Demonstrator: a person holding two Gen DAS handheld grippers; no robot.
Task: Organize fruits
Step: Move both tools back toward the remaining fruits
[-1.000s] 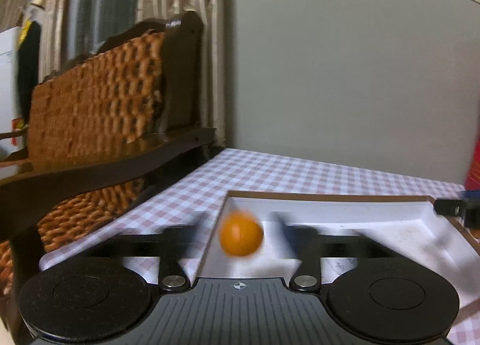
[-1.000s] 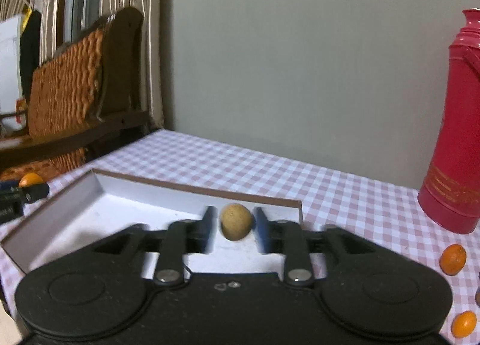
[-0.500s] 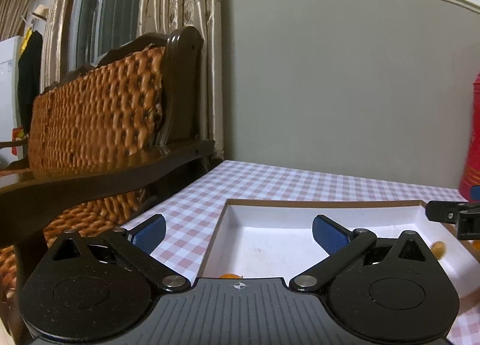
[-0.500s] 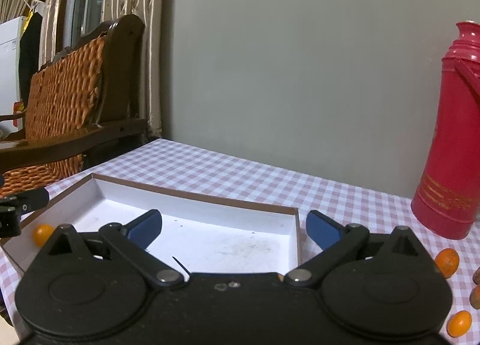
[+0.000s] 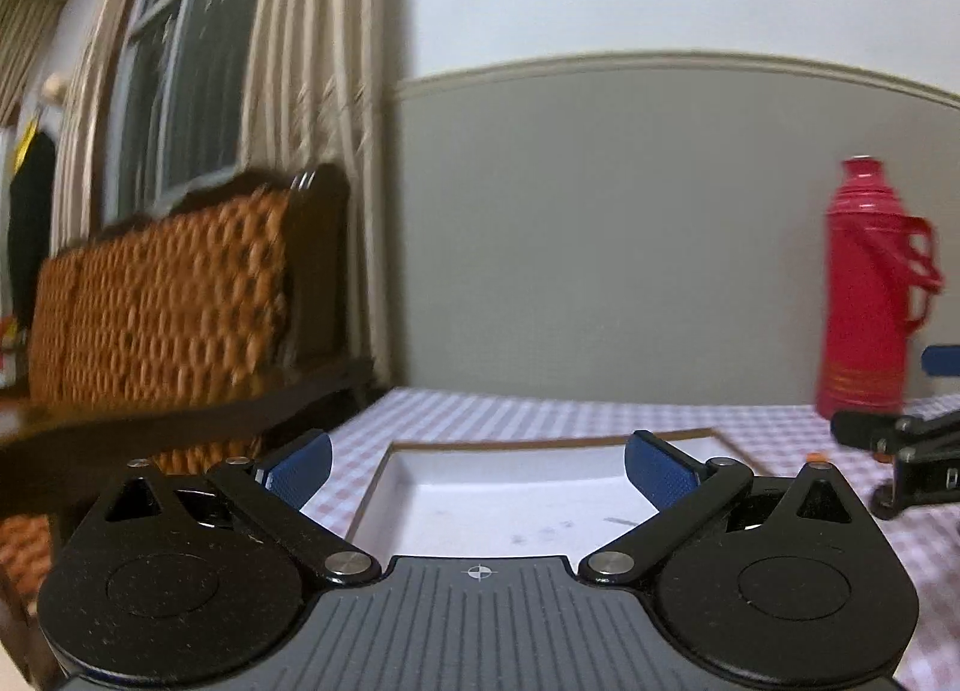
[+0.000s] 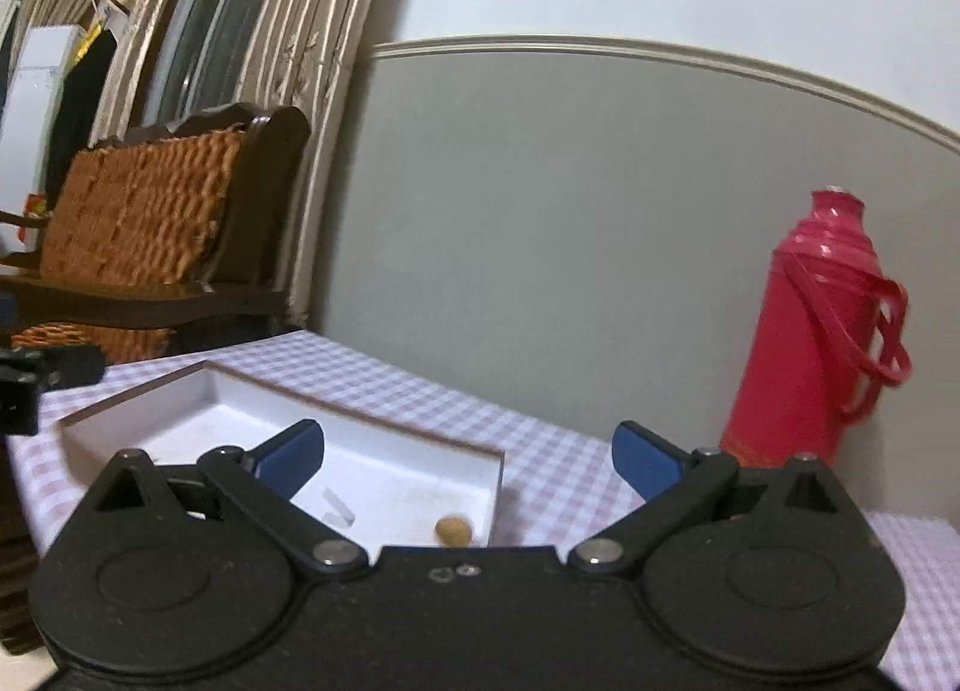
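Spreading under everything is a table (image 5: 540,409) in a pink-and-white checked cloth, pushed up against a grey-panelled wall. Off its left edge stands a dark wooden chair (image 6: 156,211) with a woven orange back, and behind that hang striped curtains (image 5: 312,90) over a window.

The white tray (image 6: 240,391) with a brown rim lies on the cloth, in front of both grippers. A red thermos (image 6: 804,331) with a looped handle stands upright on the table near the wall, well apart from the tray on its right side.

The left gripper (image 5: 478,466) hangs above the tray's near end with its blue-padded jaws wide apart and nothing between them. The right gripper (image 6: 468,454) sits above the tray's right corner, jaws likewise spread and empty. Each gripper's black frame hides the tray's near part in its own view.

One small tan fruit (image 6: 453,529) rests on the tray floor just beside the right wall, close to the near corner. In the left wrist view a tiny orange fruit (image 5: 815,456) shows on the cloth beyond the tray's right edge, partly hidden by the grippers.
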